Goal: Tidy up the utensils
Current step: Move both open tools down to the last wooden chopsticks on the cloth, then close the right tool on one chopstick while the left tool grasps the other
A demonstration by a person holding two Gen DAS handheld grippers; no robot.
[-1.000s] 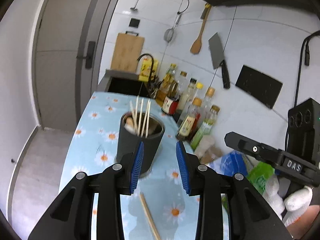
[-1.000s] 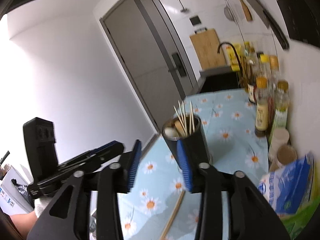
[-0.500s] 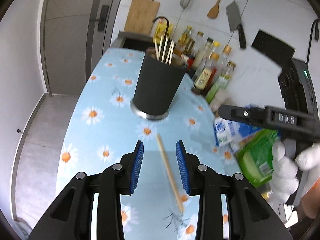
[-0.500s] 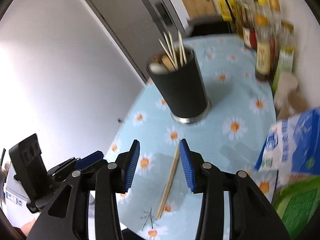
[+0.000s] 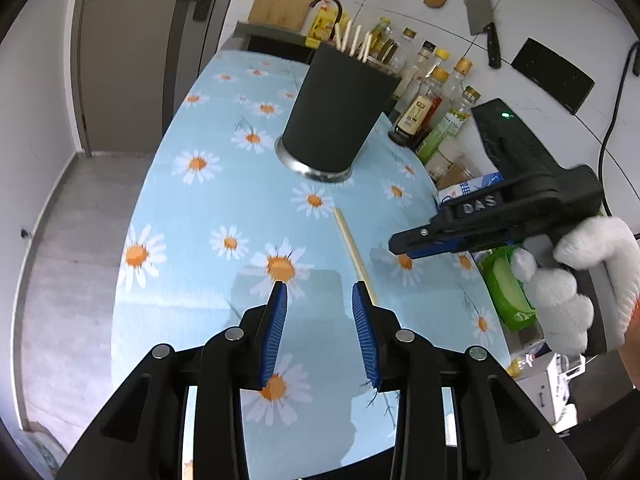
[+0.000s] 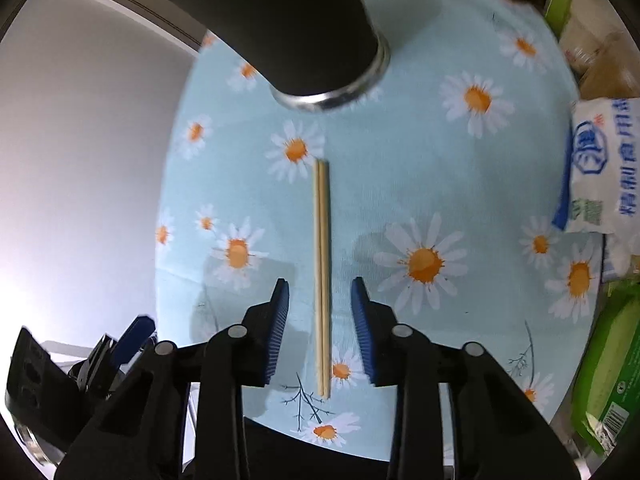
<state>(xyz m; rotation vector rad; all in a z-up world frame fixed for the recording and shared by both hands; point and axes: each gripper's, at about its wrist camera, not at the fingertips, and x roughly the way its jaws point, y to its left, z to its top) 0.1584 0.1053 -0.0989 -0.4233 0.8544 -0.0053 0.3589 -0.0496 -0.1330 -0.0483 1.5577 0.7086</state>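
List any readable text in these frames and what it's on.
"DAS": on the body of the right gripper, seen from the left wrist.
Blue Chinese print, too blurred to quote with confidence: on the white and blue bag.
Bottle labels: too small to read.
Green packet: print too small to read.

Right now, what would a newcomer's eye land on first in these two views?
Probably the pair of chopsticks lying flat on the daisy tablecloth, running between the open fingers of the right gripper, whose jaws have just been closing. Behind them stands the tall black holder with more sticks poking out. The left gripper hovers open, empty, nearby.
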